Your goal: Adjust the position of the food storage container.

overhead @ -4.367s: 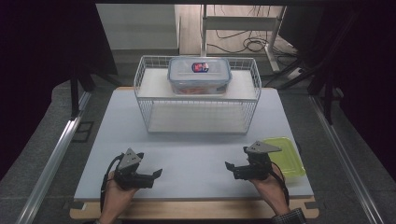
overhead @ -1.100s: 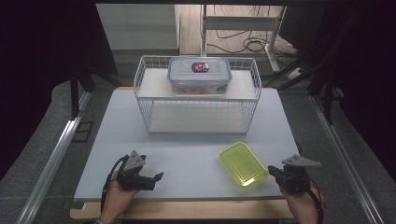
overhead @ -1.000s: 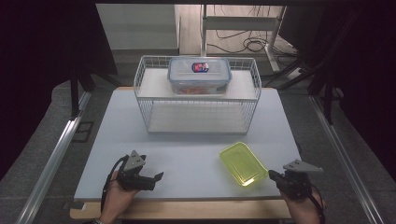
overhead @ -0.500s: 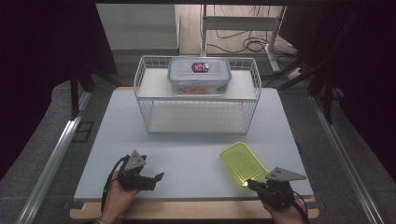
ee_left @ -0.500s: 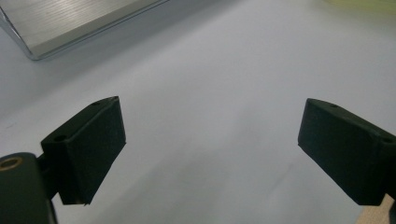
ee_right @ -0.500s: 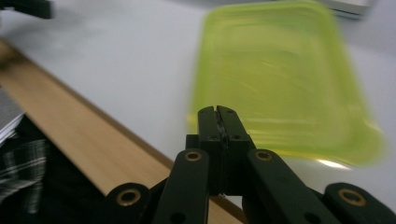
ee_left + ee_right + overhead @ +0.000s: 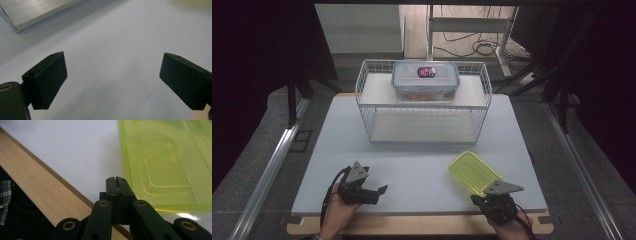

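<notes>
Beside the translucent yellow-green plastic lid [image 7: 474, 172] on the tabletop [image 7: 412, 165], the right tool [image 7: 116, 180], jaws pressed together empty, has swung back to the lid's near corner, probably to nudge it, while the left tool [image 7: 112, 75] gapes wide.

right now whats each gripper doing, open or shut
left gripper: open, holding nothing.
right gripper: shut, empty, beside the yellow-green lid.
</notes>
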